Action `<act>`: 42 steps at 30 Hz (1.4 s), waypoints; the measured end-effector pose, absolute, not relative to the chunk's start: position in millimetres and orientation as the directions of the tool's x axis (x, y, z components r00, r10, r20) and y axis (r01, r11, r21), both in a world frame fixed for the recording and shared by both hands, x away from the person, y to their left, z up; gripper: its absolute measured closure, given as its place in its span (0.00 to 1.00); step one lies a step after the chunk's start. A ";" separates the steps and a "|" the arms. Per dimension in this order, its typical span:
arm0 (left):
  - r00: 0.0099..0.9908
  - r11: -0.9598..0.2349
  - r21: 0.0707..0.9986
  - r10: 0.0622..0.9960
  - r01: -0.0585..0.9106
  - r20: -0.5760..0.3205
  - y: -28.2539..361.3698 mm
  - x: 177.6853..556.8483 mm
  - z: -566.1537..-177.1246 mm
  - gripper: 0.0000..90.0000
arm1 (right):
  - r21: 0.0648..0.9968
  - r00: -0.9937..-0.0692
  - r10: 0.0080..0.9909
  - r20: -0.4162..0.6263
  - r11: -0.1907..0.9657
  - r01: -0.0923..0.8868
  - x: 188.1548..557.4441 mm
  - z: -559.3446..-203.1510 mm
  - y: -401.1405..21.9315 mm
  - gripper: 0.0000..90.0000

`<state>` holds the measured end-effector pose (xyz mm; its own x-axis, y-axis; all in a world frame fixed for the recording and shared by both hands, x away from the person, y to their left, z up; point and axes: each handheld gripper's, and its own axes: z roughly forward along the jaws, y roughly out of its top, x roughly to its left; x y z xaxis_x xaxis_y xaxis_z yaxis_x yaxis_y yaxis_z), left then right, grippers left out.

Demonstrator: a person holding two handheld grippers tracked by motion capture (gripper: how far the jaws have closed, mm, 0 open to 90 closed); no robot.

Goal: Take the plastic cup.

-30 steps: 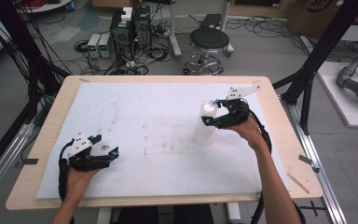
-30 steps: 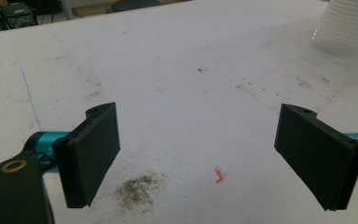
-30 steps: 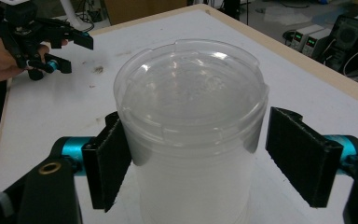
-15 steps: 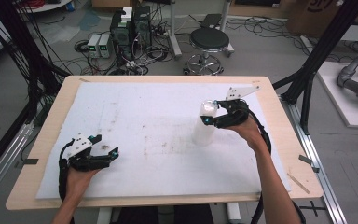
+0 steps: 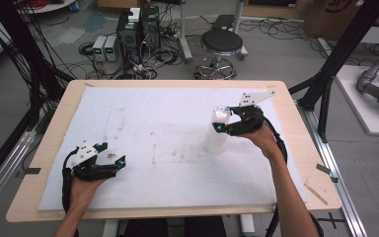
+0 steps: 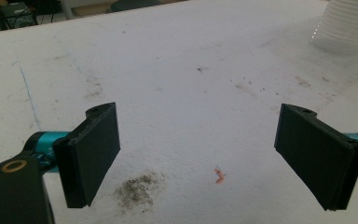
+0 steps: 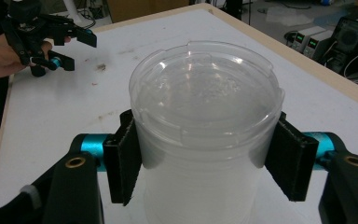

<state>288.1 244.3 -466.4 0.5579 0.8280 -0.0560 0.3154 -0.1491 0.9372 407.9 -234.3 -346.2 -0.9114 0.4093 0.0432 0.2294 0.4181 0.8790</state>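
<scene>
A tall stack of clear plastic cups [image 5: 216,137] stands upright on the white foam mat [image 5: 153,123], right of centre. My right gripper [image 5: 220,121] holds the stack near its top. Its jaws have just been closing, and the pads [image 7: 123,156] now press both sides of the top cup [image 7: 205,107]. At the mat's front left, my left gripper [image 5: 112,154] rests open and low over the mat with nothing between its jaws [image 6: 198,154]. The stack's base [image 6: 349,23] lies far off at its upper right. The right gripper view also catches the left gripper [image 7: 77,50] across the mat.
A dark dirt smudge [image 6: 137,191] and a small orange scrap [image 6: 220,175] lie on the mat by the left gripper. The wooden table edge [image 5: 288,106] runs past the mat. Behind the table are a stool [image 5: 221,44], computer boxes [image 5: 137,27] and cables.
The right gripper's jaws have drawn in against the top of the cup stack. Both hands and the stack stay where they were.
</scene>
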 end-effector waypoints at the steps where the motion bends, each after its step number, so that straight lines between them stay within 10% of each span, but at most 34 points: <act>1: 0.558 -0.149 0.937 0.828 0.315 -0.056 244.3 288.1 -466.4 0.16 | 0.879 -0.911 0.409 0.043 0.418 0.229 407.9 -346.2 -234.3 0.38; 42: 0.564 -0.160 0.934 0.824 0.318 -0.051 243.3 288.5 -466.4 0.16 | 0.933 -0.899 0.438 -0.019 0.331 0.141 388.6 -238.6 -243.0 0.39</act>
<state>288.5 243.3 -466.4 0.5638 0.8244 -0.0506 0.3181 -0.1602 0.9344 388.6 -243.0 -238.6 -0.8989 0.4378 -0.0192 0.1411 0.3308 0.9331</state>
